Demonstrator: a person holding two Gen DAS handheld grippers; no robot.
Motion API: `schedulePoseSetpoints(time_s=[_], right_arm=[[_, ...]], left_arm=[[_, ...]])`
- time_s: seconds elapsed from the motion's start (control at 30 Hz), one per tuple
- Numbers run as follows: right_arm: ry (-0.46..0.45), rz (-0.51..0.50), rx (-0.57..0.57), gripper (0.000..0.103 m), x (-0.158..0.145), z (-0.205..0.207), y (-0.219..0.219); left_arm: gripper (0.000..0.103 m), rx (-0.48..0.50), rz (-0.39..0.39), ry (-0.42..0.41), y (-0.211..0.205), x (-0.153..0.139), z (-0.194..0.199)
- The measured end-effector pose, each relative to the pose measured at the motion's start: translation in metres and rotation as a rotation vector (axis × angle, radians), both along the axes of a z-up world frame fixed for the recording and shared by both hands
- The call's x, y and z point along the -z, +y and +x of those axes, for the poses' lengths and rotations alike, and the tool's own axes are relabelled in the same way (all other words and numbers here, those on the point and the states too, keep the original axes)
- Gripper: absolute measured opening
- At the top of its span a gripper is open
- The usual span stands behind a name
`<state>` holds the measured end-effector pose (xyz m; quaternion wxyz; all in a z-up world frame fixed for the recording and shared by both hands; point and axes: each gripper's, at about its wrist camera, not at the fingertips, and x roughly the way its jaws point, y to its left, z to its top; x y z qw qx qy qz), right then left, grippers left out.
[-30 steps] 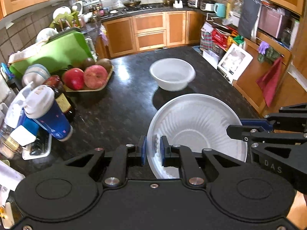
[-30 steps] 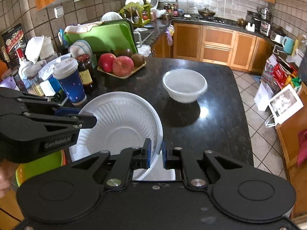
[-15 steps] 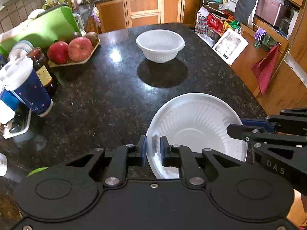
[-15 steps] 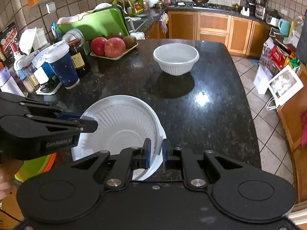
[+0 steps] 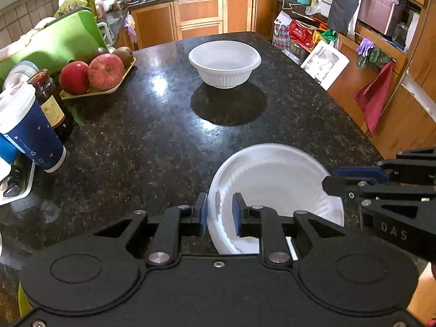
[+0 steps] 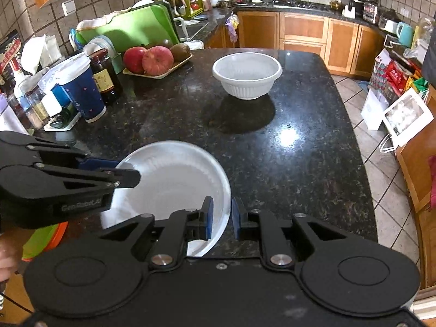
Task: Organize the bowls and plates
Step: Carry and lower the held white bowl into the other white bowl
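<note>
A white ribbed plate (image 5: pixel 275 188) lies low over the near edge of the dark granite counter (image 5: pixel 152 141). My left gripper (image 5: pixel 219 214) straddles its left rim, jaws slightly parted. My right gripper (image 6: pixel 221 218) straddles its right rim (image 6: pixel 218 190), jaws also slightly parted. Each gripper shows in the other's view: the right one (image 5: pixel 381 185), the left one (image 6: pixel 68 179). A white bowl (image 5: pixel 224 62) stands farther back on the counter, also seen in the right wrist view (image 6: pixel 247 77).
A tray of apples and kiwis (image 5: pixel 95 73), a dark jar (image 5: pixel 51 103) and a blue lidded cup (image 5: pixel 27 130) line the counter's left side. A green cutting board (image 6: pixel 128 30) leans behind. Green and orange dishes (image 6: pixel 41 239) sit low at the left. Floor and cabinets lie right.
Both grippers lowered the plate toward the near counter edge, and their jaws have widened on its rim. The bowl has not moved.
</note>
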<state>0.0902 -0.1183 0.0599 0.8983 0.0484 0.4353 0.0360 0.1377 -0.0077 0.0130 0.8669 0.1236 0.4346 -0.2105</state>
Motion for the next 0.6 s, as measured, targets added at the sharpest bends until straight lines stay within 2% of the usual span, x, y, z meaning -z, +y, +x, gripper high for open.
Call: schedulePoseSetpoints(time_s=[0.4,0.6], right_arm=[[-0.018,0.002,0.019,0.018,0.005,0.009,-0.007],[-0.015,0.014,0.023,0.018,0.007,0.011,-0.007]], left_arm=[[0.030,-0.005,0.002,-0.017,0.006,0.004,0.004],[0.030,-0.017,-0.005,0.034,0.006,0.015,0.011]])
